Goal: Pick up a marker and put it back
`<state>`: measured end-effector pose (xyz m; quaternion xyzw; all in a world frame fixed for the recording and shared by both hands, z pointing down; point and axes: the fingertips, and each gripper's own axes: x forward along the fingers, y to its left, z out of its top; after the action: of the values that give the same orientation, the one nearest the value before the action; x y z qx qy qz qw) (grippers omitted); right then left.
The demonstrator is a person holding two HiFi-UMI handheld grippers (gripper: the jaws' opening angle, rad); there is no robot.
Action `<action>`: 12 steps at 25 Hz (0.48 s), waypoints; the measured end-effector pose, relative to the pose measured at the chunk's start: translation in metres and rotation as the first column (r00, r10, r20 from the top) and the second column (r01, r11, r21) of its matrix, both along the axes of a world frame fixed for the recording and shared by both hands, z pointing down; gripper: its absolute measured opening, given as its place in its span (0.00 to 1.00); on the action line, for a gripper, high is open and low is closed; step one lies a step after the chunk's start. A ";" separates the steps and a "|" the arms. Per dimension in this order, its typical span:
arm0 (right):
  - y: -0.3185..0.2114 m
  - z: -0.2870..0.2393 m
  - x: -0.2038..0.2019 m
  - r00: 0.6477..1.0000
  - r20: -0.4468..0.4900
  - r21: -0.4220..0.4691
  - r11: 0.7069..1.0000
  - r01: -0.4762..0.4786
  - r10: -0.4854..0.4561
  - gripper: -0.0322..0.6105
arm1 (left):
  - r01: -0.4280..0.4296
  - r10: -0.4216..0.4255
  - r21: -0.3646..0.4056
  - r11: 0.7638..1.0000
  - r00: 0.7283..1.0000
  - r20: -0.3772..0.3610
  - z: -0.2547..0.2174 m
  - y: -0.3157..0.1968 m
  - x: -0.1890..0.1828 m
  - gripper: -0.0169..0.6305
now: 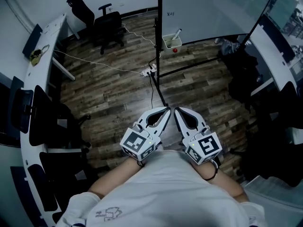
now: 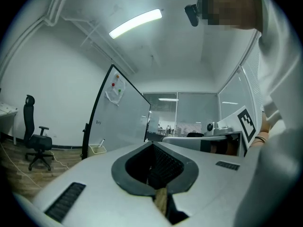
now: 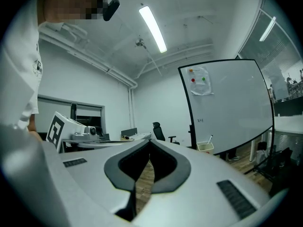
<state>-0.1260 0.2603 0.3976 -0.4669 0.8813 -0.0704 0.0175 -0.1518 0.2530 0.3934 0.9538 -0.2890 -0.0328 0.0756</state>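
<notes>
Step in hand: by my judgement the approach; nothing is held and the pick-up has not begun
Left gripper [image 2: 152, 144]: fingers clenched tip to tip, nothing between them; held close to the person's body
Right gripper [image 3: 150, 141]: fingers likewise pressed together at the tips and empty; only the wooden floor [image 1: 113, 84] shows through the slit behind them; its tips lie just beside the left gripper's in the head view
Marker [image 1: 176, 34]: stands tilted in a small pale basket [image 1: 171, 43] at the lower edge of the whiteboard [image 1: 213, 8]; its upper end sticks out above the rim
Marker against fingers: well apart, ahead across the floor; it sits left of the tips in the left gripper view and right of them in the right gripper view, so roughly between the two lines of aim
Doing it well: choose one gripper and release its fingers before arriving; come down over the free upper end; align the gap across the shaft, not along it; close above the basket rim so the basket is not dragged
Risk: the basket looks light; a sideways nudge could tip it
</notes>
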 end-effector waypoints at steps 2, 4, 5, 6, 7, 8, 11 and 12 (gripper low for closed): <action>-0.006 0.003 -0.007 1.000 -0.002 -0.004 1.000 0.002 -0.002 0.07 | -0.002 0.002 -0.005 1.000 1.000 -0.001 0.003 -0.006 -0.007 0.04; -0.012 0.005 -0.013 1.000 -0.002 -0.009 1.000 0.005 -0.005 0.07 | -0.001 0.001 -0.010 1.000 1.000 0.002 0.005 -0.011 -0.013 0.04; -0.013 0.006 -0.016 1.000 -0.003 -0.013 1.000 0.006 -0.006 0.07 | 0.001 -0.001 -0.013 1.000 1.000 0.005 0.007 -0.013 -0.015 0.04; -0.014 0.007 -0.019 1.000 -0.004 -0.016 1.000 0.007 -0.007 0.07 | 0.004 -0.004 -0.017 1.000 1.000 0.007 0.009 -0.014 -0.018 0.04; -0.014 0.008 -0.022 1.000 -0.006 -0.018 1.000 0.010 -0.010 0.07 | 0.007 -0.007 -0.023 1.000 1.000 0.006 0.011 -0.015 -0.021 0.04; -0.016 0.010 -0.025 1.000 -0.008 -0.019 1.000 0.013 -0.014 0.07 | 0.008 -0.008 -0.029 1.000 1.000 0.005 0.012 -0.017 -0.023 0.04; -0.021 0.013 -0.030 1.000 -0.006 -0.030 0.999 0.022 -0.023 0.07 | 0.012 -0.012 -0.039 0.999 1.000 0.006 0.016 -0.021 -0.028 0.04; -0.023 0.014 -0.031 1.000 -0.005 -0.035 0.999 0.027 -0.028 0.07 | 0.015 -0.014 -0.041 0.999 1.000 0.006 0.017 -0.023 -0.029 0.04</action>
<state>-0.1570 0.2368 0.4119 -0.4552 0.8863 -0.0847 0.0057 -0.1812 0.2302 0.4104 0.9500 -0.2967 -0.0246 0.0939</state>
